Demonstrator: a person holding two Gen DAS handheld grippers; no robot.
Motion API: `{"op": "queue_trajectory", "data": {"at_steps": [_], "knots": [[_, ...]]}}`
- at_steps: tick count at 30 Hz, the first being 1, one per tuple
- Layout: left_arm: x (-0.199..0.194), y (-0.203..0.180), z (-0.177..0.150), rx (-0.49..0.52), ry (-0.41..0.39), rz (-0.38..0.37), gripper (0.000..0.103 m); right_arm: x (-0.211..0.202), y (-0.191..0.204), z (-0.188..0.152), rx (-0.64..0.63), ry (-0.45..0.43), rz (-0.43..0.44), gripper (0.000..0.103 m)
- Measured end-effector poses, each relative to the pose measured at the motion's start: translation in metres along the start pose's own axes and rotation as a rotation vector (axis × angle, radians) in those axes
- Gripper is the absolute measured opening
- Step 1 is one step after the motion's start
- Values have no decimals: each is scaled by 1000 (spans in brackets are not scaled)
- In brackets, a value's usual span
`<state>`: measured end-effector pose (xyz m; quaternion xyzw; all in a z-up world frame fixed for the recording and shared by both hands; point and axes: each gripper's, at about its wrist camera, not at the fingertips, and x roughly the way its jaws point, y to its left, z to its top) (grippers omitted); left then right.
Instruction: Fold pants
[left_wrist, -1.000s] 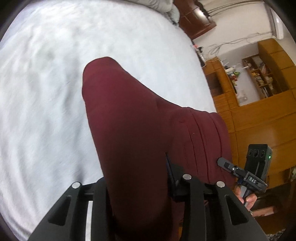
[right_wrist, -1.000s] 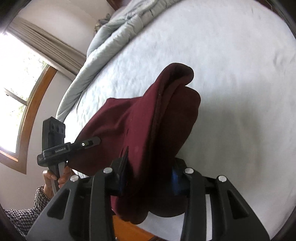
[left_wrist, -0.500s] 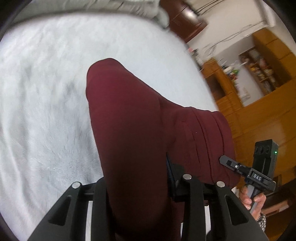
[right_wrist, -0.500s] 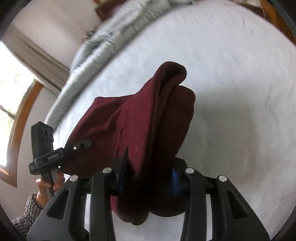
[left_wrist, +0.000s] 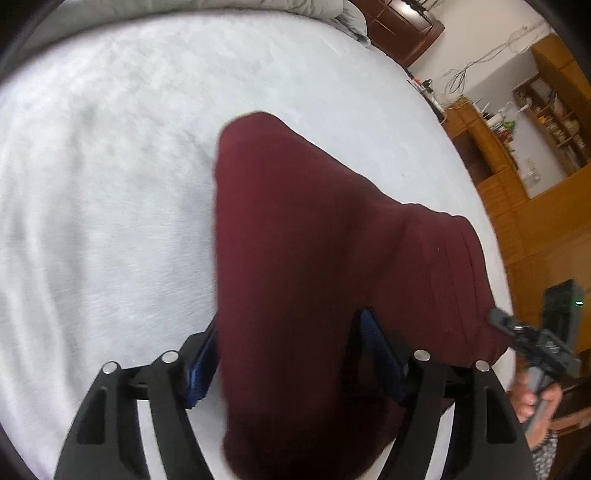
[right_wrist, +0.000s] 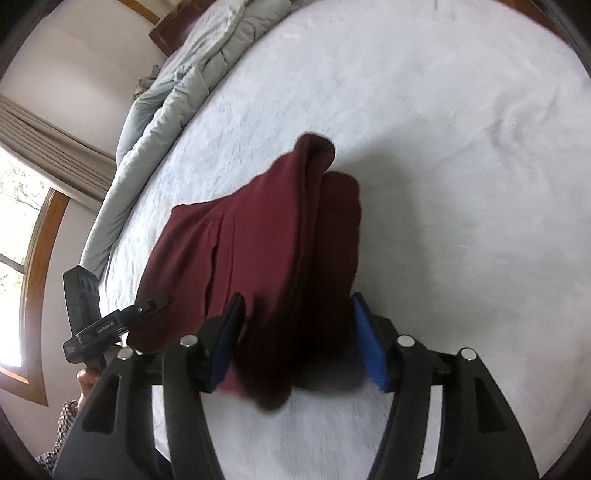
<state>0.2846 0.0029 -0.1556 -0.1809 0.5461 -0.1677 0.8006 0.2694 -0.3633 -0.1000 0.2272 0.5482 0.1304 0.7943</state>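
The dark red pants (left_wrist: 314, 258) are folded into a thick bundle on the white bed. In the left wrist view my left gripper (left_wrist: 291, 354) has its jaws spread wide on either side of one end of the bundle, blue pads clear of the cloth. In the right wrist view the pants (right_wrist: 266, 251) lie between the spread jaws of my right gripper (right_wrist: 295, 339), at the other end. Each gripper shows in the other's view: the right gripper (left_wrist: 532, 339) at the bundle's right corner, the left gripper (right_wrist: 110, 321) at its left corner.
The white bed cover (left_wrist: 110, 184) stretches far around the pants. A grey duvet (right_wrist: 177, 85) is bunched along the far side by the headboard. Wooden cabinets and shelves (left_wrist: 535, 184) stand beyond the bed's right edge. A window (right_wrist: 22, 240) is at the left.
Both grippers have opened: their jaws were shut on the pants and now stand wide apart. The bundle has dropped lower onto the bed and the views have shifted towards the bed.
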Motion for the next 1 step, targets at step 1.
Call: {"op": "queue_trajectory", "data": {"at_steps": [1], "knots": [[-8,2,-5,-5,-5,8,74,-9,0,-4,-5,-15,5,60]]}}
